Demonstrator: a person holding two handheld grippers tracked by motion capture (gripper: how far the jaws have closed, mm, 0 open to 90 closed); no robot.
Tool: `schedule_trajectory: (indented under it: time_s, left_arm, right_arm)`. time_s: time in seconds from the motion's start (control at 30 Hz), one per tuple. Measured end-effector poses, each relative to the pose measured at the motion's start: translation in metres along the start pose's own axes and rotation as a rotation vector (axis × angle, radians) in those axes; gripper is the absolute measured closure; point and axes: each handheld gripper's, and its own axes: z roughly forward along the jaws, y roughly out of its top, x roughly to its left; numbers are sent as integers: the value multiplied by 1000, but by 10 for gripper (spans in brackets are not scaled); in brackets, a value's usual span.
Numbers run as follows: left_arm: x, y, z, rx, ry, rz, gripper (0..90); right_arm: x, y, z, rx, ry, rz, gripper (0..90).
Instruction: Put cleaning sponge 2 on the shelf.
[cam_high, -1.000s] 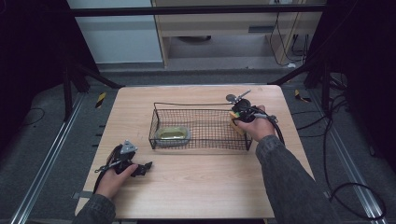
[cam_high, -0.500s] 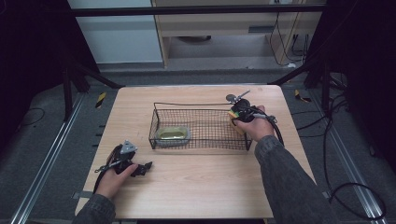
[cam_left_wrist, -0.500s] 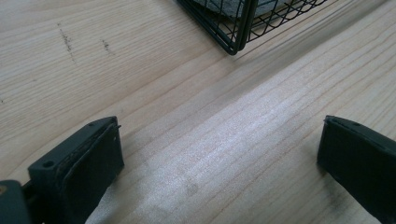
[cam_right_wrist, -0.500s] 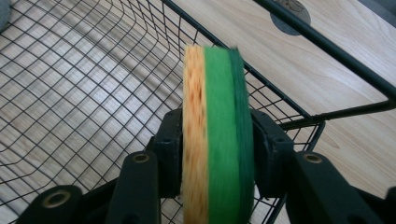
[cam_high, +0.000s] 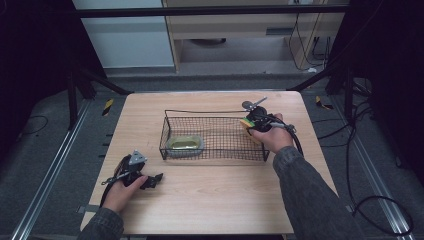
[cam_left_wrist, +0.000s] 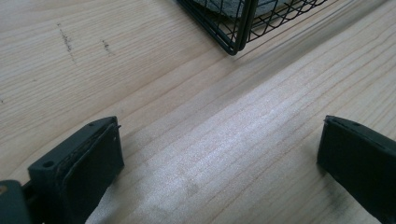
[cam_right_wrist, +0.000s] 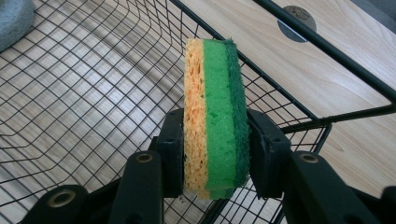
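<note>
- Across the middle of the scene lay the wooden worktop (cam_high: 210, 200), and my forearms came in over its near edge.
- On it stood the black wire basket (cam_high: 215, 136), set toward the far side, with open mesh walls.
- Inside the basket's left end I saw a grey dish (cam_high: 185, 145) with something yellowish in it.
- My left tongs (cam_high: 150, 181) rested low on the worktop near the front left, well apart from the basket; their jaws stood wide apart with bare wood between them.
- My right tongs (cam_high: 248, 125) were at the basket's right end, clamped on the sponge (cam_right_wrist: 215, 116).
- That sponge, yellow on one face and green on the other, stood on edge between the pads, over the basket's mesh floor just inside its right wall.
</note>
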Motion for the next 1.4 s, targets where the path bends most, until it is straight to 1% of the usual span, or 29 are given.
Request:
schedule_trajectory:
  time_s: [0.17,0.4,0.43,0.47,0.53,0.63,0.67,0.7,0.8,0.9,1.0,1.13,1.23,1.33,1.37,1.4]
  left_arm:
    - [0,0,0,0,0,0,0]
    - [0,0,0,0,0,0,0]
    - [0,0,0,0,0,0,0]
    - [0,0,0,0,0,0,0]
    - [0,0,0,0,0,0,0]
    - [0,0,0,0,0,0,0]
    - [0,0,0,0,0,1,0]
    - [0,0,0,0,0,1,0]
    - [0,0,0,0,0,1,0]
    - [0,0,0,0,0,0,0]
    - [0,0,0,0,0,1,0]
    - [0,0,0,0,0,1,0]
    - [0,0,0,0,0,0,0]
    - [0,0,0,0,0,0,0]
    - [0,0,0,0,0,1,0]
    - [0,0,0,0,0,1,0]
  right_arm:
    - [5,0,-3,1,7,-8,593]
    - [15,1,-8,5,32,-28,567]
    - [15,1,-8,5,32,-28,567]
    - [16,1,-9,6,45,-28,558]
    - [16,1,-10,3,53,-26,557]
    - [19,0,-12,-11,68,-19,545]
    - [22,-1,-12,-10,79,-18,542]
    - [22,-1,-12,-10,79,-18,542]
    - [25,-4,-13,-4,91,-18,517]
    - [25,-6,-14,-6,106,-18,492]
    - [25,-7,-17,-13,112,-10,473]
    - [26,-7,-21,-26,117,-15,468]
    - [27,-7,-25,-38,112,-15,455]
    - [27,-7,-29,-57,108,-8,405]
    - [26,-8,-32,-69,106,3,373]
    - [25,-9,-32,-74,102,7,360]
